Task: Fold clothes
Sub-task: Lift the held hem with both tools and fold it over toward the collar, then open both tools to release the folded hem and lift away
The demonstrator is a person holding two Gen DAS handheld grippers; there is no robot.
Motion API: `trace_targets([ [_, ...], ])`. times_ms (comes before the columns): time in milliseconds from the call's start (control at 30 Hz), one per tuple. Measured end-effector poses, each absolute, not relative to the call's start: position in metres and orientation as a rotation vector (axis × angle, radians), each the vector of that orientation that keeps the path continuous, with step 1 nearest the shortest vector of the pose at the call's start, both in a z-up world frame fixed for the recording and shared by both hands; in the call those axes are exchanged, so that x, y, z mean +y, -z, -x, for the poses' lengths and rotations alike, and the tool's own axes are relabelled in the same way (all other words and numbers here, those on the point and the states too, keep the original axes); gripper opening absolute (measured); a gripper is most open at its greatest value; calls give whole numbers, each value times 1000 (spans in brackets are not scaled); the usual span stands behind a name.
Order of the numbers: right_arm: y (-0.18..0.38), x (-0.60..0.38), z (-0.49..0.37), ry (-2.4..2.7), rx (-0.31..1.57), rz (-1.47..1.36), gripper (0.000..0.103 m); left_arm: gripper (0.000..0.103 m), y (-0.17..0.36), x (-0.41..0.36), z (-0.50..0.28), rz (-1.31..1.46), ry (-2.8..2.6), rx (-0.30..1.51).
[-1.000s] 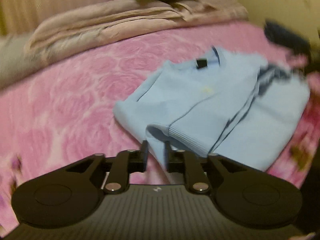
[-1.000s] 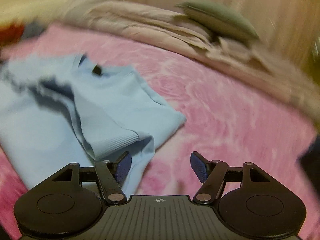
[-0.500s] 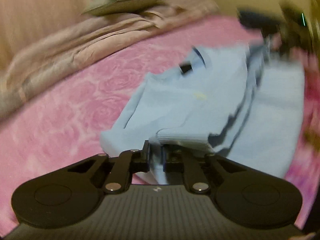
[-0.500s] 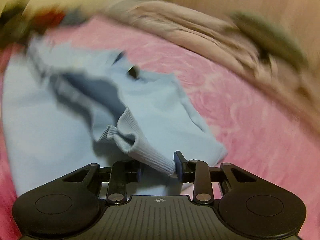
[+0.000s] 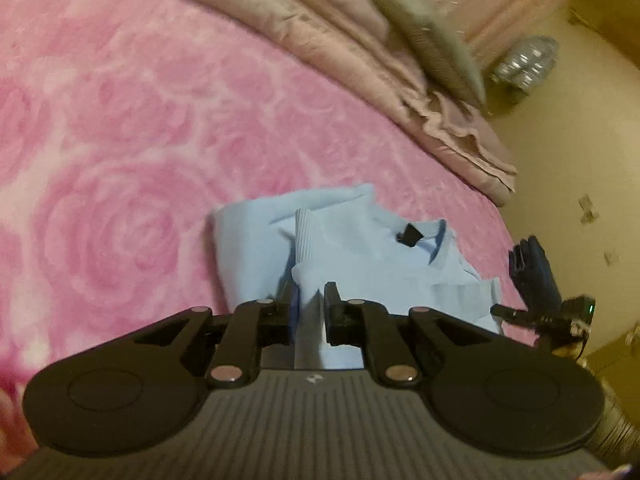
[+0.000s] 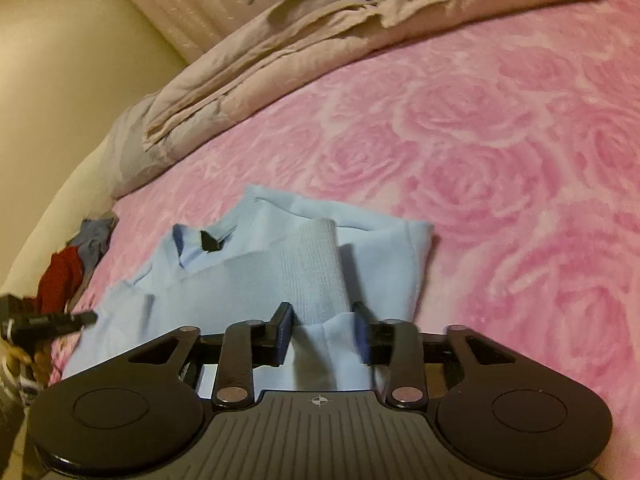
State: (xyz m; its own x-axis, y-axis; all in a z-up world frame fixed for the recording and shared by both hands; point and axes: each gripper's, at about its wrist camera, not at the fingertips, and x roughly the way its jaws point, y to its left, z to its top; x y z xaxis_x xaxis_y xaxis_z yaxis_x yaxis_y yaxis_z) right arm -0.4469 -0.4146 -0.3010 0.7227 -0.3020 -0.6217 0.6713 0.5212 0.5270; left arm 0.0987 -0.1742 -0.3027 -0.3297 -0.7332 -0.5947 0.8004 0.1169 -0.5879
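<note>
Now the left gripper (image 5: 307, 300) has its jaws almost shut, and they pinch a bit of the light blue sweater (image 5: 352, 256) between them. The cloth fills the small gap, so I think this grip keeps one side of the fold from slipping. The right gripper (image 6: 322, 322) has its jaws partway apart and they are opening. The ribbed cuff (image 6: 314, 268) of a sleeve sits between them, but the pads look like they are letting go of it. I think the sleeve was put down across the body of the sweater and is being left there.

The sweater lies on the pink rose blanket (image 6: 500, 140), with its sleeves laid inward. The black label (image 5: 409, 236) at the neck faces up. In the left view the other gripper can be seen past the far edge of the sweater.

There is lots of open blanket on one side of the sweater, so there is room to move. Past it, a crumpled beige quilt (image 5: 320, 36) lies along the head of the bed with a green pillow (image 5: 432, 48) on it. On the other side the bed edge is near, and a little heap of red and grey clothes (image 6: 72, 268) lies there.
</note>
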Motion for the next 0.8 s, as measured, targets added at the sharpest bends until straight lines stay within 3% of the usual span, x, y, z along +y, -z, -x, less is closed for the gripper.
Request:
trace_targets([
  [67, 299, -408, 446, 608, 502, -800, 44, 14, 303, -180, -94, -134, 1557, 1083],
  [167, 299, -405, 440, 620, 519, -761, 43, 12, 307, -187, -87, -200, 1555, 1061],
  [200, 298, -403, 438, 625, 526, -737, 25, 8, 307, -186, -85, -204, 1563, 1055],
  [233, 295, -400, 436, 633, 539, -693, 25, 4, 306, -185, -83, -199, 1575, 1042],
  [533, 247, -392, 431, 685, 428, -442, 21, 4, 270, -168, -73, -131, 1594, 704],
  [800, 250, -421, 404, 755, 435, -386, 21, 4, 270, -197, -68, -140, 1526, 592],
])
